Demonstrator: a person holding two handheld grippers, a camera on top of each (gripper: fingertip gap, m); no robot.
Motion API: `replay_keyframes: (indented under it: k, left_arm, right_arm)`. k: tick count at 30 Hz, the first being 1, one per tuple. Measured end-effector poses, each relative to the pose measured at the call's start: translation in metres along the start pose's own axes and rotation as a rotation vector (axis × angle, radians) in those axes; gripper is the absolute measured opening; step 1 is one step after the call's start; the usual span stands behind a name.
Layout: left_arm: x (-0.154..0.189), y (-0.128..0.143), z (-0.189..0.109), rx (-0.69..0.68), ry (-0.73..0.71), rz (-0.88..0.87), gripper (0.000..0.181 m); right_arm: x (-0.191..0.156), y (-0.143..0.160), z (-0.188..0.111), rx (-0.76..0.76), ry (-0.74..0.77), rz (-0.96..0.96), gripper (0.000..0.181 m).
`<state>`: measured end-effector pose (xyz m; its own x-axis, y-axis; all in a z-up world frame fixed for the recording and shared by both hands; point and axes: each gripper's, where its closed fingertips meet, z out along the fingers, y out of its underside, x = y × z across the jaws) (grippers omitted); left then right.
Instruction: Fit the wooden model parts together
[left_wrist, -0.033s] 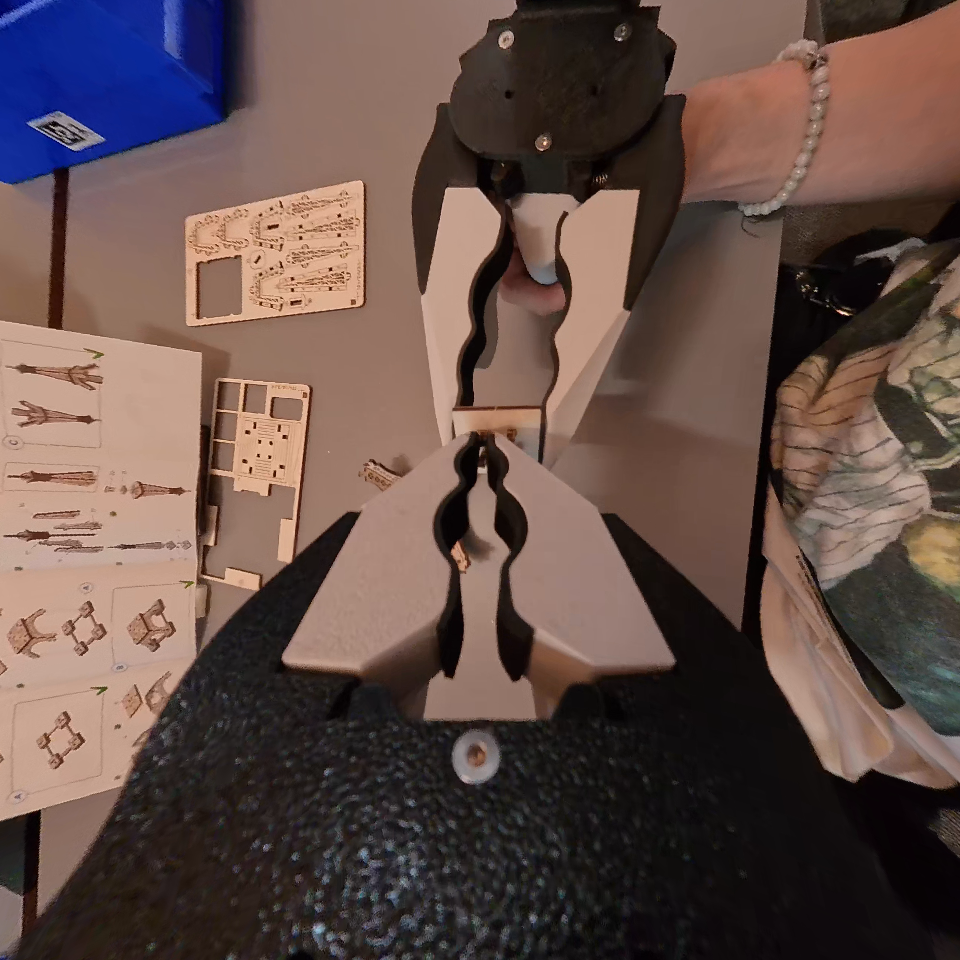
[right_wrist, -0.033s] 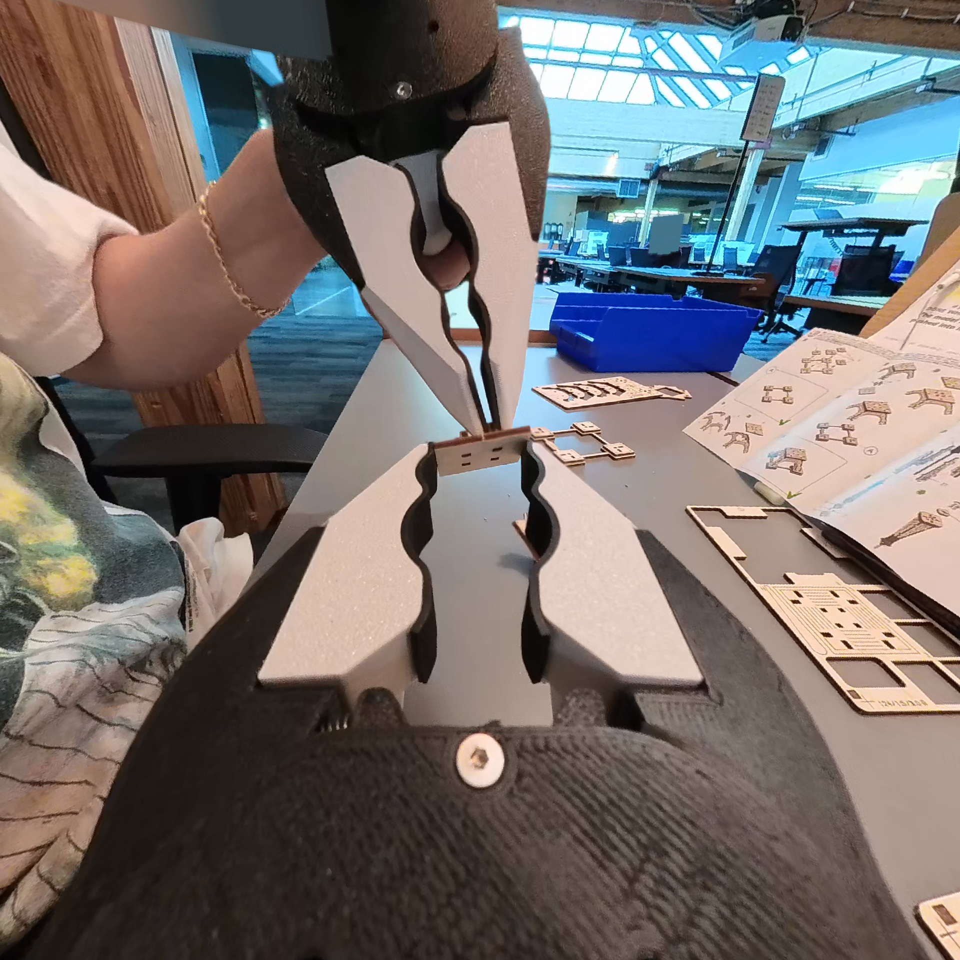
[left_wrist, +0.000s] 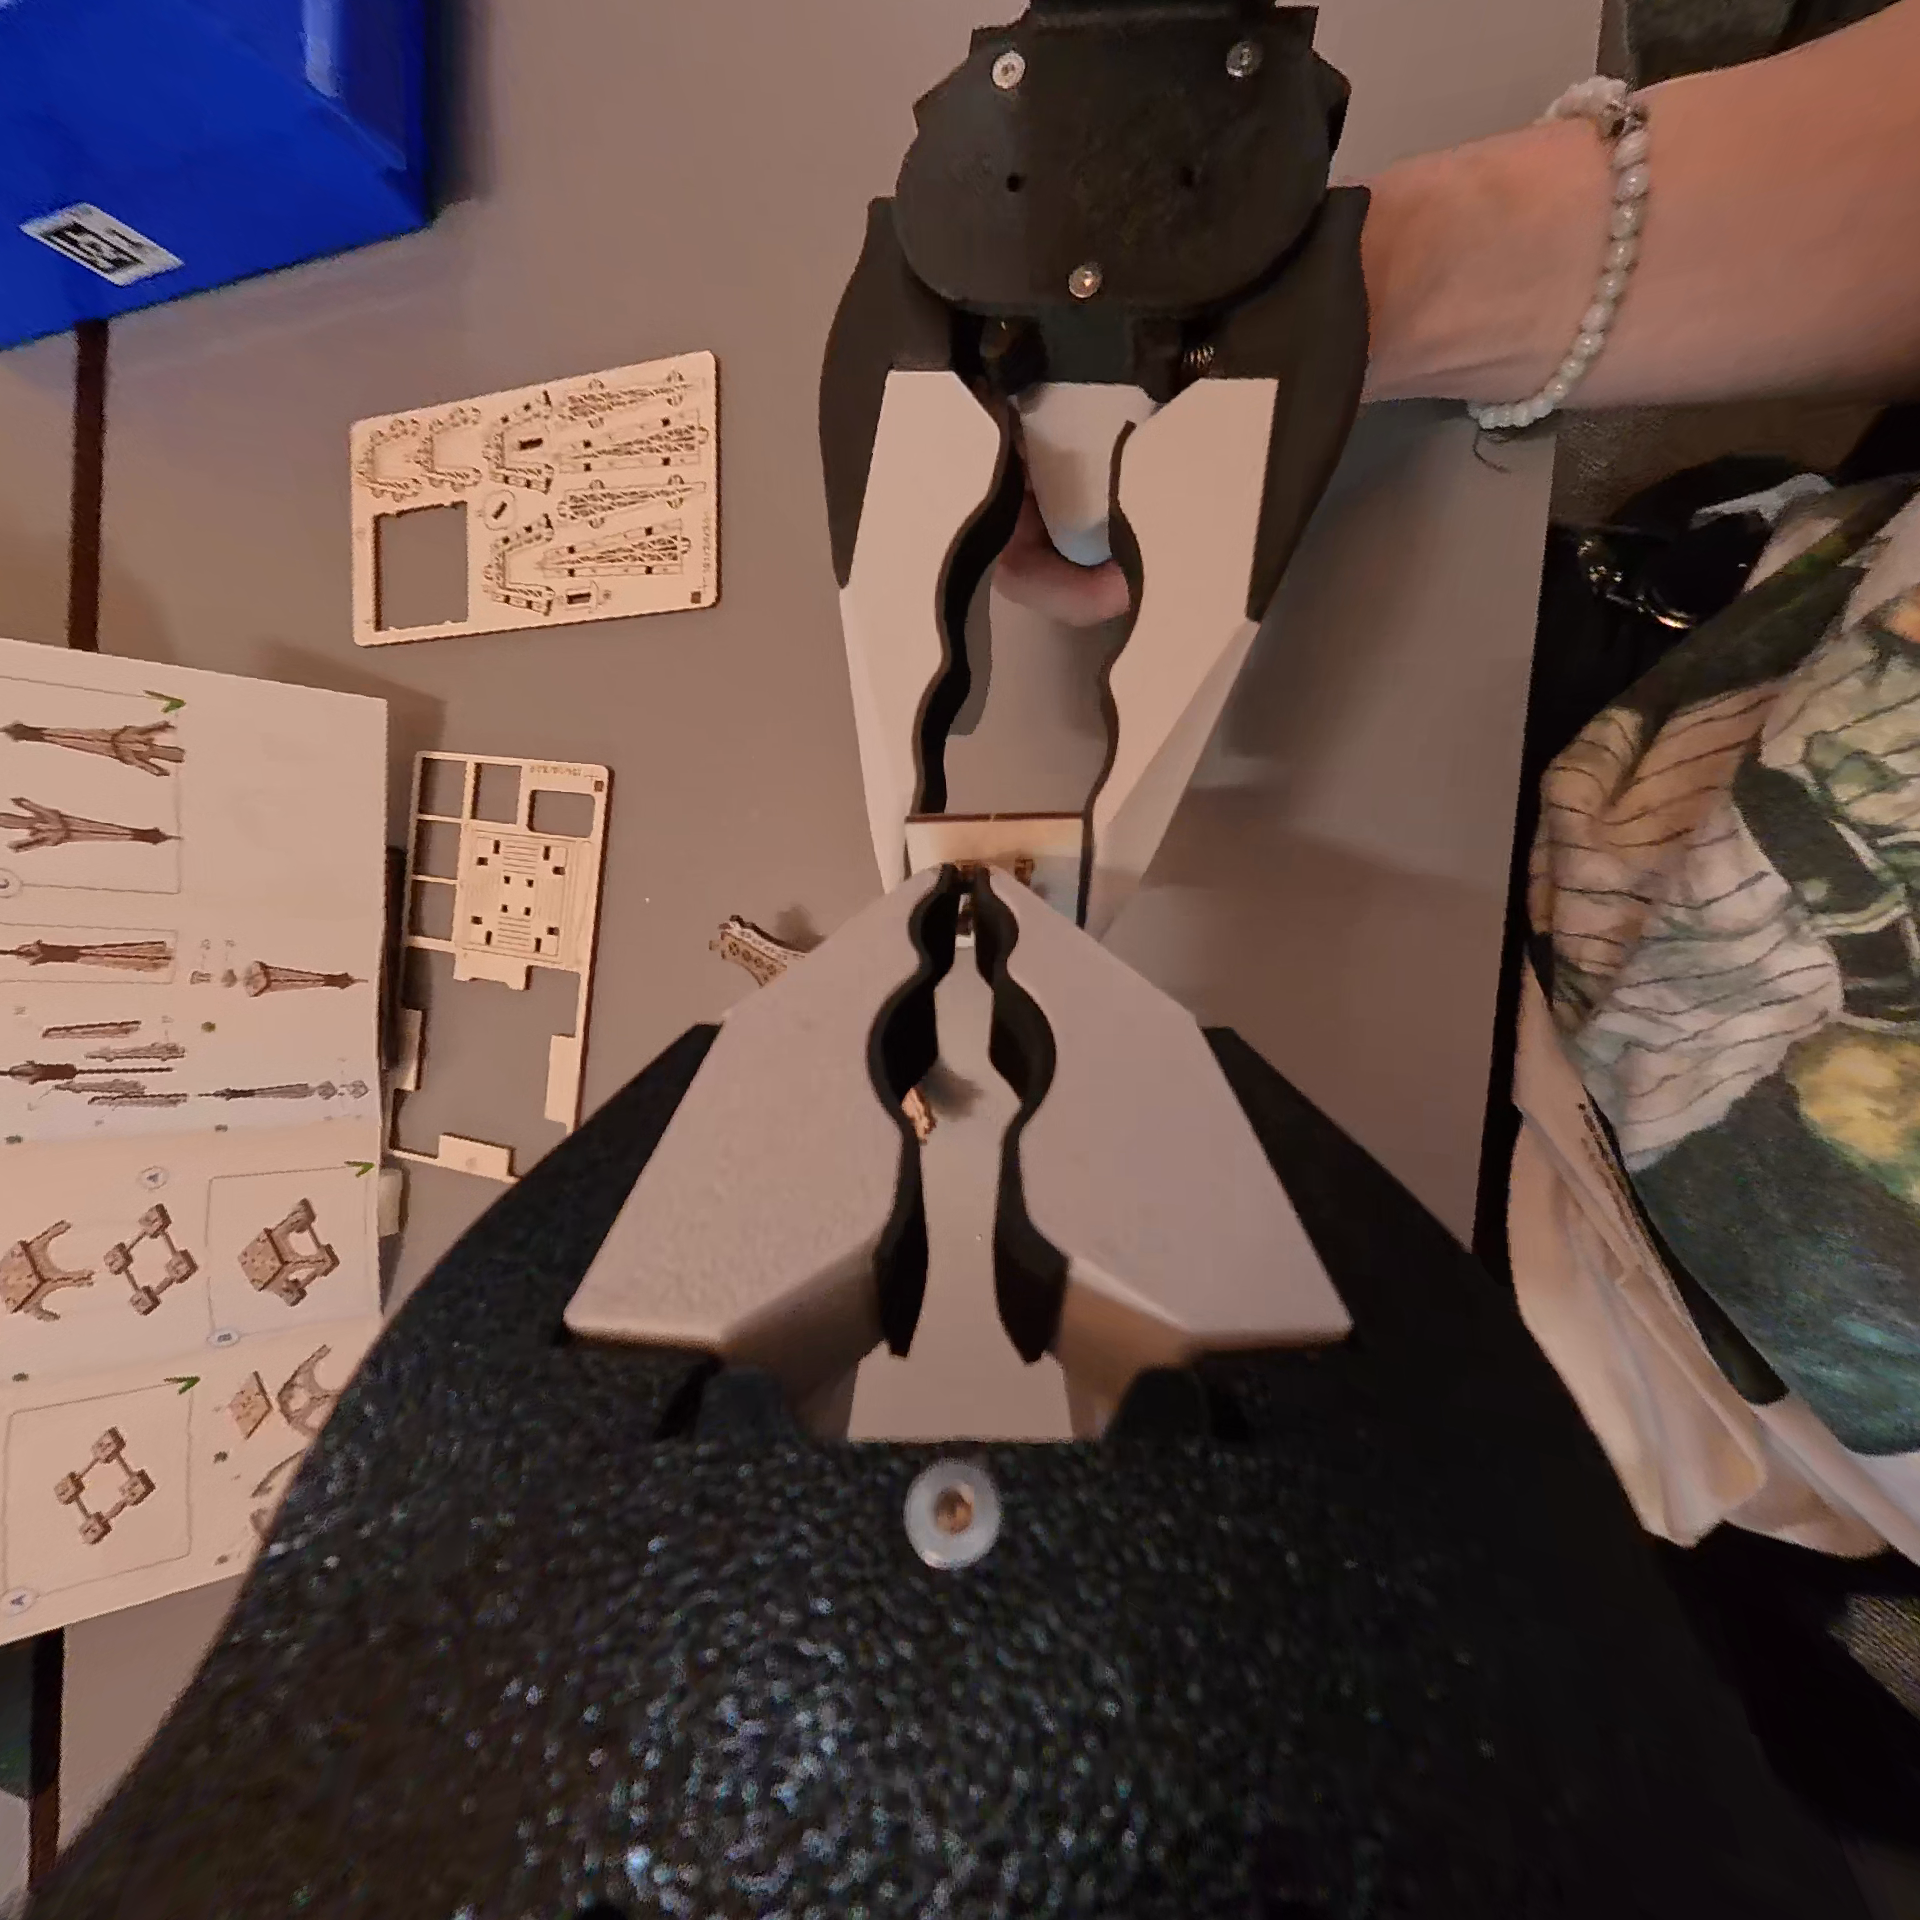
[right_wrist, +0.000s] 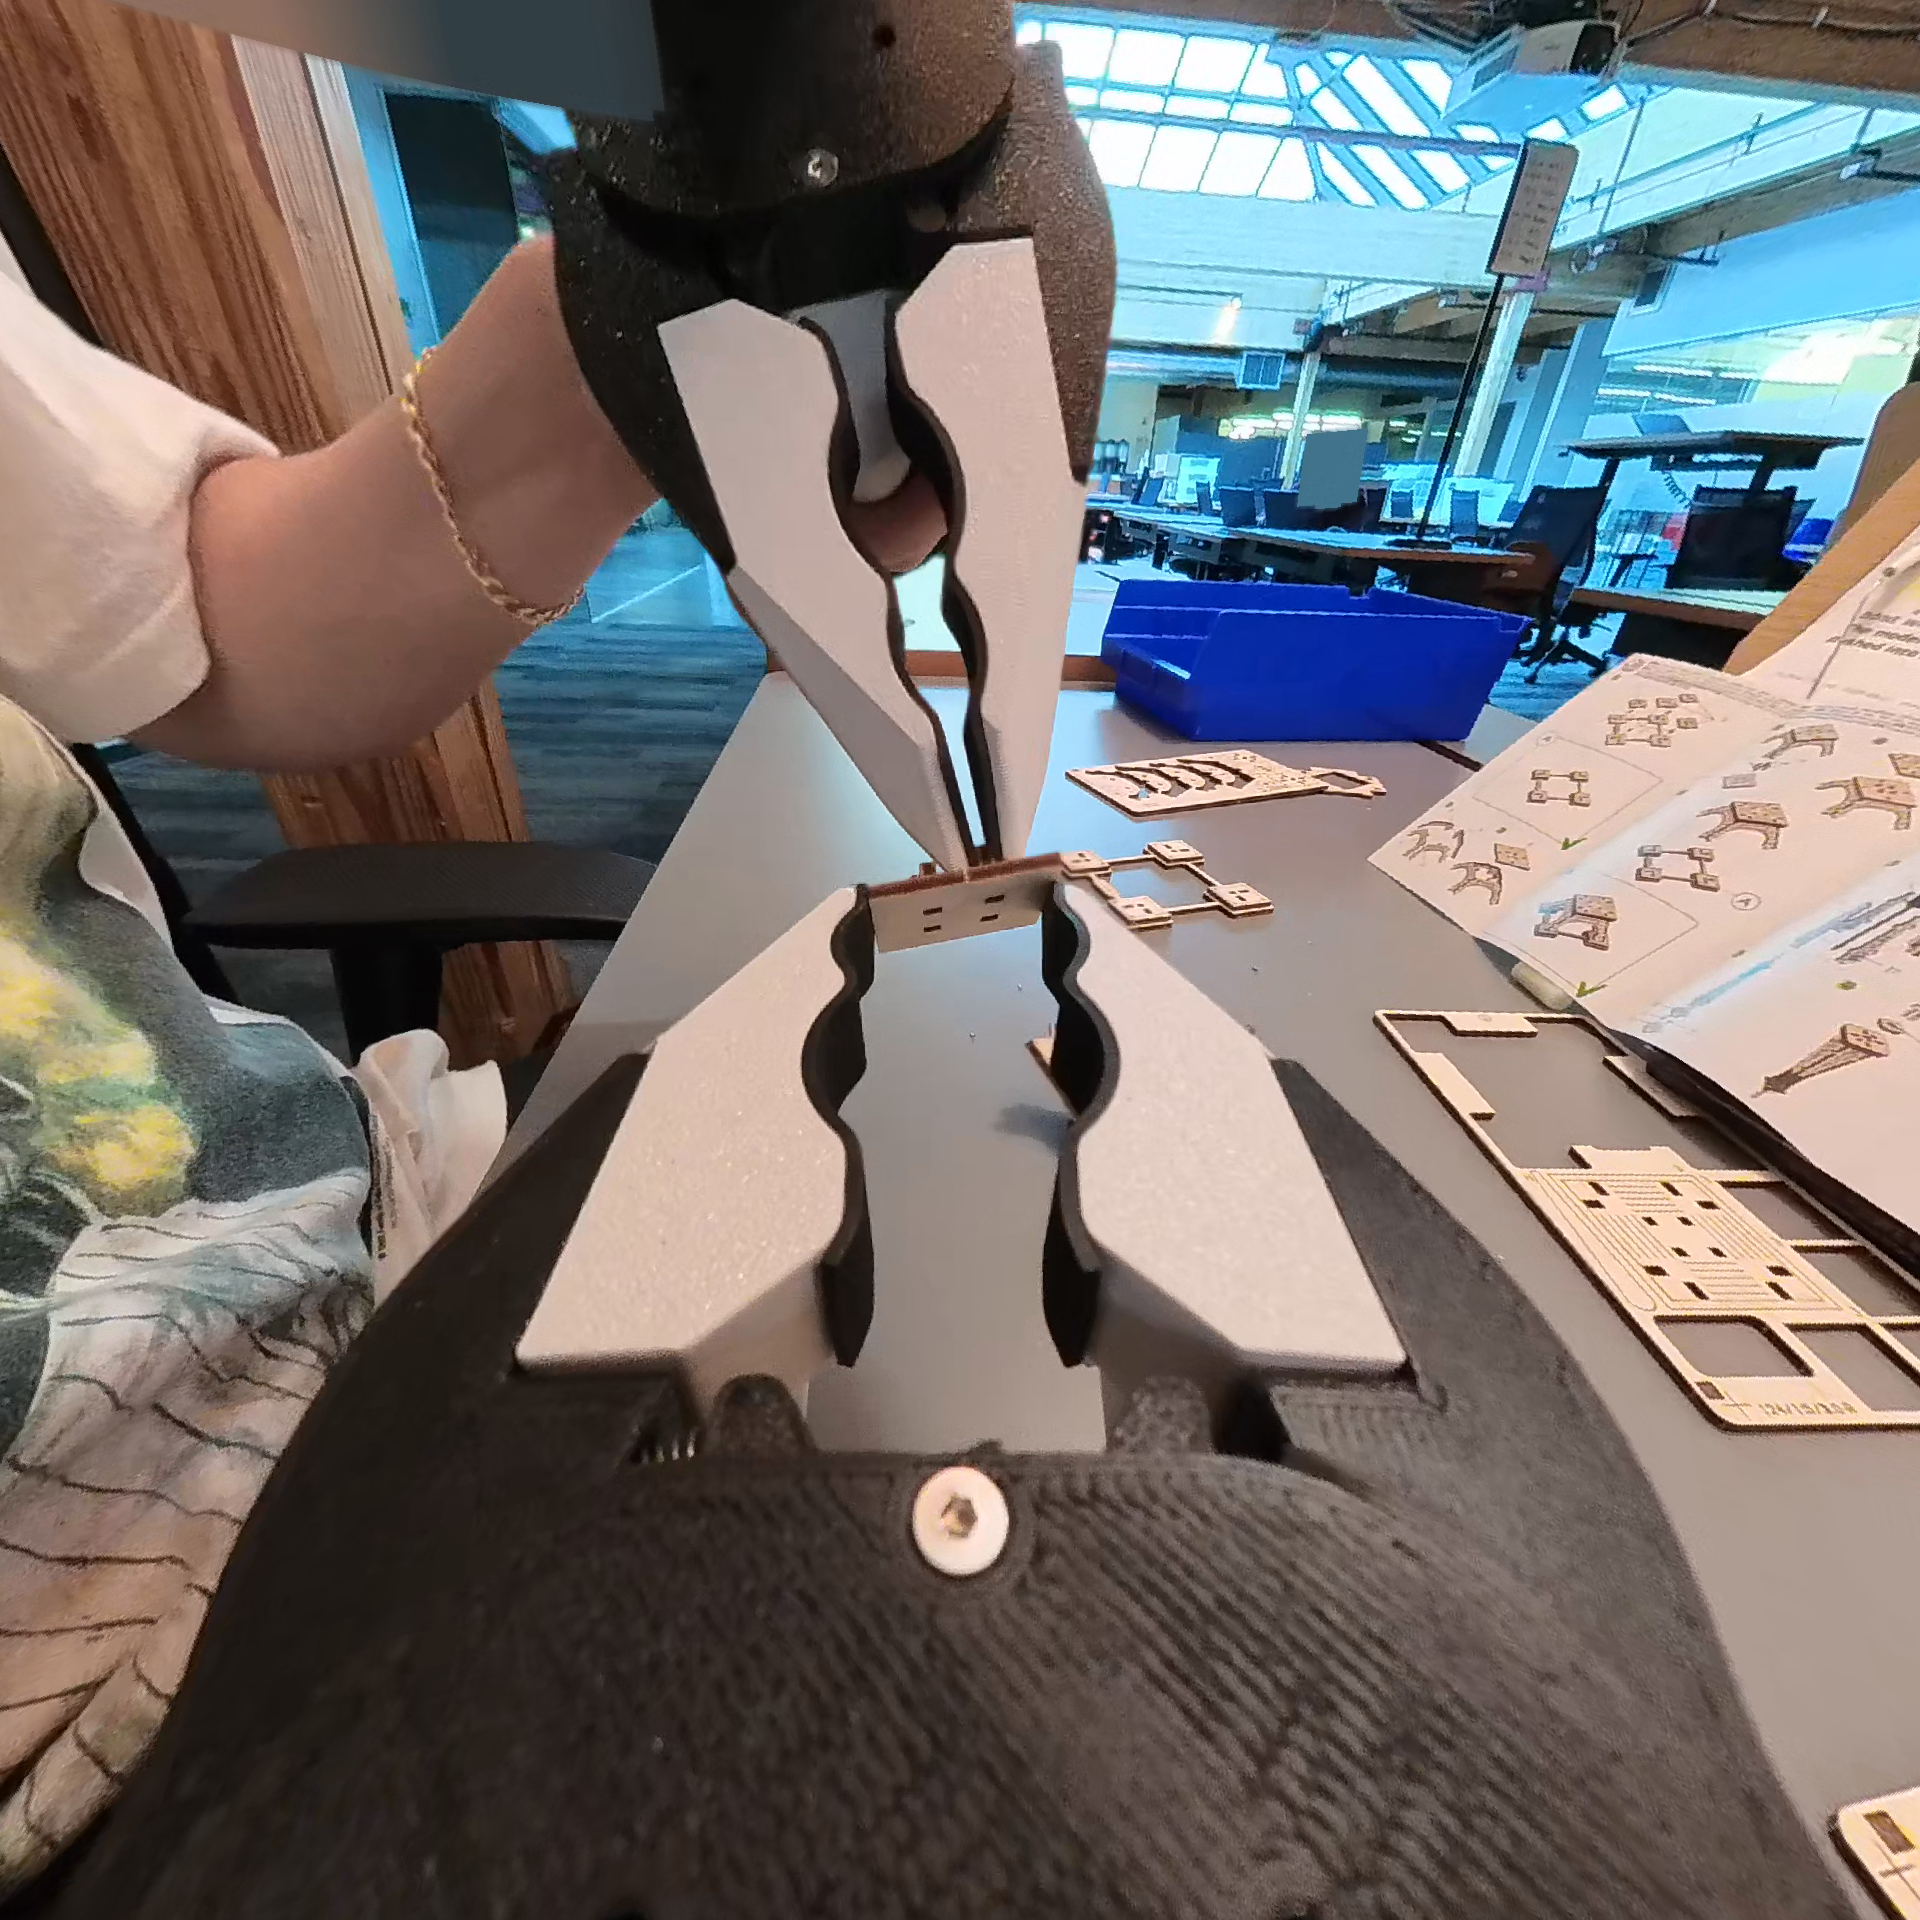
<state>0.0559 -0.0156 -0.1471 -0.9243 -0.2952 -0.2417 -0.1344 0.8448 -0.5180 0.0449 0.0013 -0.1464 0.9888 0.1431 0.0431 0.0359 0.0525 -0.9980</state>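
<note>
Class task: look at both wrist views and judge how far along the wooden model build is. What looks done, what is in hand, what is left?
Done: several pieces are already out of the cut wooden sheet, and a square frame lies assembled on the table. In hand: the right gripper grips a slotted wooden plate while the left gripper pinches a small part at its top edge. Left: the second sheet is mostly unpunched.

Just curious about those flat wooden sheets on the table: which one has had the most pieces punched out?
The sheet nearer the booklet: mostly an empty frame with open windows. The sheet near the blue bin lacks just one square.
</note>
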Motion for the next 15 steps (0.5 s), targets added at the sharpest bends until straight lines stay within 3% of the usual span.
replay_keyframes:
  k: [8, 15]
  left_arm:
    - [0.001, 0.005, 0.002, -0.024, 0.086, -0.050, 0.000]
    - [-0.006, -0.013, 0.000, 0.126, 0.045, -0.083, 0.000]
  right_arm:
    - [0.000, 0.004, 0.003, -0.033, 0.003, -0.003, 0.030]
    - [0.008, -0.010, -0.008, 0.077, 0.007, 0.061, 0.030]
